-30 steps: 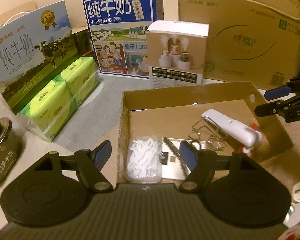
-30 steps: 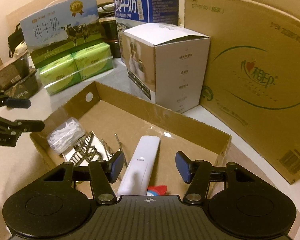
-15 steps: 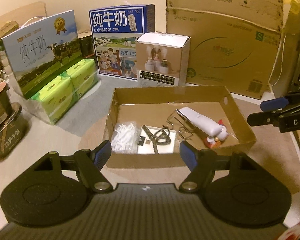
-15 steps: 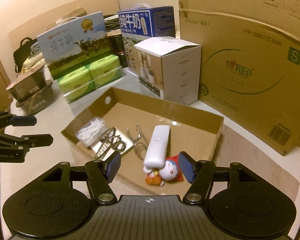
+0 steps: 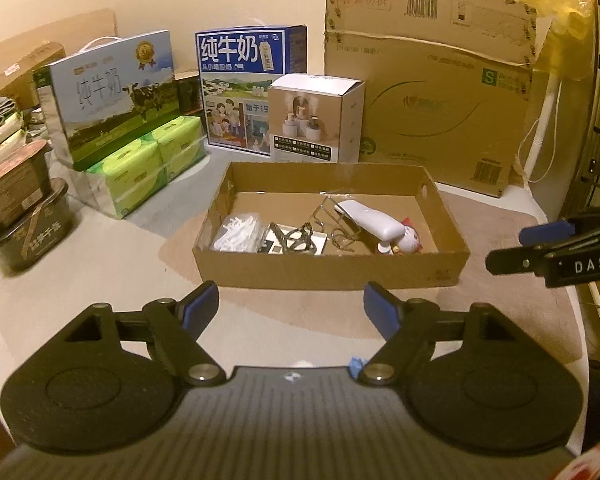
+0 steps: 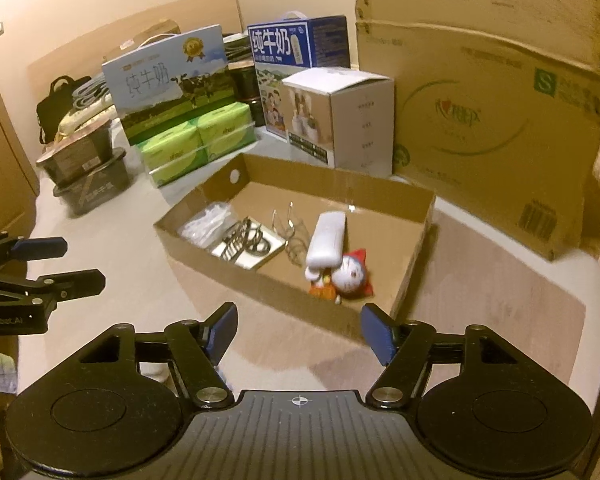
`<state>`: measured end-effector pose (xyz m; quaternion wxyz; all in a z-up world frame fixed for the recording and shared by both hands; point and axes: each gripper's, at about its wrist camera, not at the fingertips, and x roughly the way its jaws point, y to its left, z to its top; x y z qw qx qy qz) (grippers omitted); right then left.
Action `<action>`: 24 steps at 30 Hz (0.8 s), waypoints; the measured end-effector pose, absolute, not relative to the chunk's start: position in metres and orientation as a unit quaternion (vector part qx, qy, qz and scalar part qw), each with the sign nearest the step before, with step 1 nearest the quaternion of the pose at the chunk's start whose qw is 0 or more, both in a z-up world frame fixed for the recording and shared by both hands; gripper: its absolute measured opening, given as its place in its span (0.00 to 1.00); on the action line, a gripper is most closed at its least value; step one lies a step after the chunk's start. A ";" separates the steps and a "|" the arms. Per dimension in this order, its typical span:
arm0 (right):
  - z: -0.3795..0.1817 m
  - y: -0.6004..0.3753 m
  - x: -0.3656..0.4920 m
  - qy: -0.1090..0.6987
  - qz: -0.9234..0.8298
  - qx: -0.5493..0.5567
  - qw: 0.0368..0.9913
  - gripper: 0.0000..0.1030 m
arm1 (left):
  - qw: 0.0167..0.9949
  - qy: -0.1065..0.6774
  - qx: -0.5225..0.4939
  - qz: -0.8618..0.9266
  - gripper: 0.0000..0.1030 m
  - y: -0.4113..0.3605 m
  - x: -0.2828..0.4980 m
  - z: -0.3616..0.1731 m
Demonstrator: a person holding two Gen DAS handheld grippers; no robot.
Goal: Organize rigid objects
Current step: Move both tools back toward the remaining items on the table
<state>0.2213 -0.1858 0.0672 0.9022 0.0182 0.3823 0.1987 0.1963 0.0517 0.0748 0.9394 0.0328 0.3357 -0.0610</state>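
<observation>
A shallow cardboard tray (image 5: pixel 332 268) (image 6: pixel 260 276) sits mid-table. It holds a bag of white floss picks (image 5: pixel 238 232) (image 6: pixel 206 222), a dark metal tool on a white card (image 5: pixel 296 240) (image 6: pixel 246 242), a wire rack (image 5: pixel 332 220) (image 6: pixel 290 236), a white device (image 5: pixel 370 222) (image 6: pixel 326 236) and a Doraemon toy (image 5: pixel 406 240) (image 6: pixel 350 274). My left gripper (image 5: pixel 290 310) is open and empty in front of the tray. My right gripper (image 6: pixel 298 326) is open and empty at the tray's near right corner; it also shows in the left wrist view (image 5: pixel 540 246).
Behind the tray stand milk cartons (image 5: pixel 248 88) (image 5: pixel 112 96), green tissue packs (image 5: pixel 148 164), a white humidifier box (image 5: pixel 316 120) and a big cardboard box (image 5: pixel 428 80). Dark tins (image 5: pixel 24 216) sit at the left. The table edge runs at the right.
Both grippers have pulled back and up from over the tray, so the whole tray is now in view. Both stayed open and empty.
</observation>
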 end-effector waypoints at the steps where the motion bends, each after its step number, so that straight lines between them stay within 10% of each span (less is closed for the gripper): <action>1: 0.066 -0.188 0.216 0.382 0.197 0.021 0.903 0.67 | 0.940 0.334 0.032 -0.058 0.76 0.051 0.191 0.074; 24: 0.019 -0.213 0.109 0.362 0.156 0.046 0.918 0.76 | 0.932 0.363 -0.007 0.010 0.78 0.053 0.115 0.010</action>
